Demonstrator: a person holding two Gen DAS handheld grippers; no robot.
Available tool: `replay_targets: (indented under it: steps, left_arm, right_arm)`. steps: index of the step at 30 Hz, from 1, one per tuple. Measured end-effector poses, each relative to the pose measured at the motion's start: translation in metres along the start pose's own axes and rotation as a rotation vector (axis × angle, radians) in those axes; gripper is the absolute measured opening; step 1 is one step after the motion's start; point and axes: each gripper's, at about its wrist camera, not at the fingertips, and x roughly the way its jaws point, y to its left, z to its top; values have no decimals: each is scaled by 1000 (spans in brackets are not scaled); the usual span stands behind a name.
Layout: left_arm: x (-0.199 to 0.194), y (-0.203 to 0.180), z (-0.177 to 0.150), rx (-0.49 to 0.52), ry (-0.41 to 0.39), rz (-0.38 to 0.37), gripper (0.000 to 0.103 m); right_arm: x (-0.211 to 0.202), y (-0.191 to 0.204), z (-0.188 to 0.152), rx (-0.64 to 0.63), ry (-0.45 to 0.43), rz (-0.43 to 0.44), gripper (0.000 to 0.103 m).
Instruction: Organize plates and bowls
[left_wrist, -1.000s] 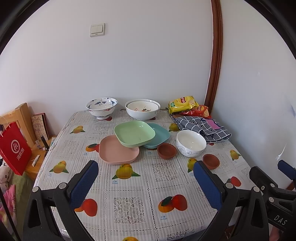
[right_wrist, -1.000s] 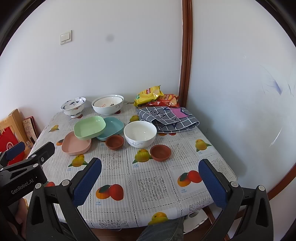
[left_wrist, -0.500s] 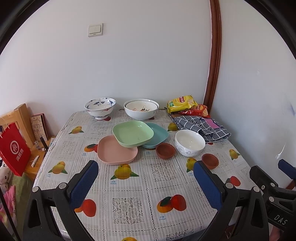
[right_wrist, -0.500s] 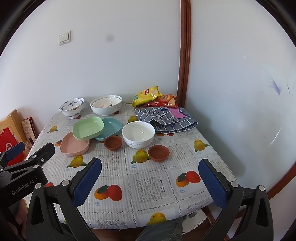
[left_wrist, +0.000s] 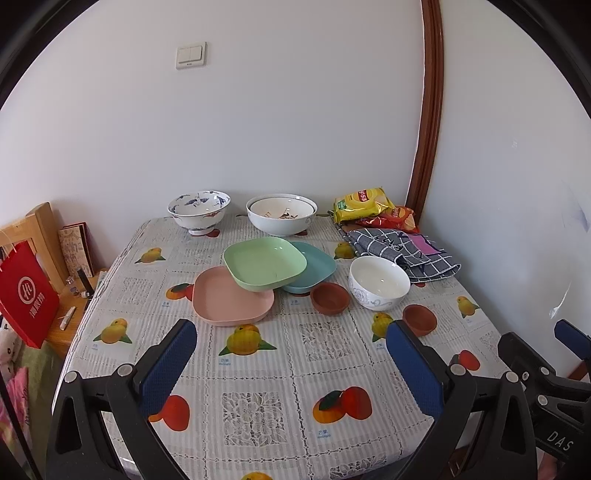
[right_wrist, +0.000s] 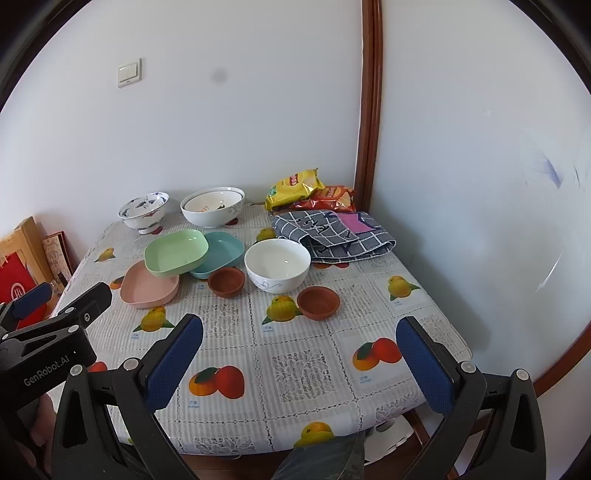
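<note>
On the fruit-print table (left_wrist: 258, 398) a green plate (left_wrist: 264, 263) rests tilted on a pink plate (left_wrist: 229, 301) and a teal plate (left_wrist: 314, 267). Beside them stand two small brown dishes (left_wrist: 330, 297) (left_wrist: 419, 319) and a white bowl (left_wrist: 379, 282). At the back stand a blue-patterned footed bowl (left_wrist: 198, 210) and a wide white bowl (left_wrist: 281, 215). My left gripper (left_wrist: 291, 363) is open and empty above the near table. My right gripper (right_wrist: 299, 360) is open and empty, also short of the dishes (right_wrist: 175, 253).
A folded checked cloth (left_wrist: 402, 251) and snack bags (left_wrist: 364, 208) lie at the back right corner by the wall. A red paper bag (left_wrist: 26, 295) and a wooden stand (left_wrist: 40, 229) are off the table's left edge.
Both grippers have eased slightly back and up, so the dishes sit a little lower in view. Nothing on the table has moved.
</note>
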Motion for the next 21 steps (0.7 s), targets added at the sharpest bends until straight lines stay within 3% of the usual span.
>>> replay_targets:
  steps: [21]
  left_arm:
    - [34, 0, 14, 13, 33, -9, 103]
  right_arm:
    - [30, 5, 14, 18, 39, 1, 103]
